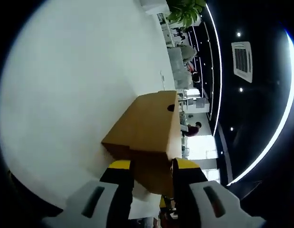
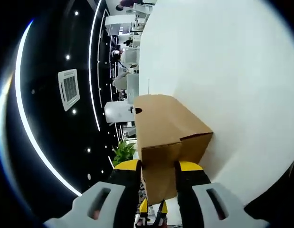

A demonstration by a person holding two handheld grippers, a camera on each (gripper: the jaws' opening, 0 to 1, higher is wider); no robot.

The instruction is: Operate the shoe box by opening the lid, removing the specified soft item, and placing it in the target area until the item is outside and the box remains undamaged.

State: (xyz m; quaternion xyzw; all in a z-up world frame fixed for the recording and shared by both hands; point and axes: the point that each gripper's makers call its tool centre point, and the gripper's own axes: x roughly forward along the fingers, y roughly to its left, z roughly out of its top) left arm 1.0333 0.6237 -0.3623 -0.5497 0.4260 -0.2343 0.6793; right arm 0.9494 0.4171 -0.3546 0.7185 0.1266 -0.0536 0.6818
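In the left gripper view, the left gripper rises from 6 o'clock, its yellow-tipped fingers standing on either side of the near end of a brown cardboard shoe box. The box edge sits between the fingers and they appear closed on it. The box lies at the centre of the view, on a white surface that spreads from 12 o'clock round to 8 o'clock. A small round hole shows in the box wall toward 1 o'clock of the box. A leafy green plant stands at 1 o'clock, and a dark ceiling with a square vent and curved light strips fills the 3 o'clock side.

In the right gripper view, the right gripper also comes up from 6 o'clock, its fingers bracketing the other end of the same shoe box and appearing clamped on its end flap. The box sits at centre, resting on the white surface that covers 12 to 5 o'clock. The lid looks shut; what the box holds cannot be seen. A plant shows at 8 o'clock of the box, and a ceiling vent at 9 o'clock.
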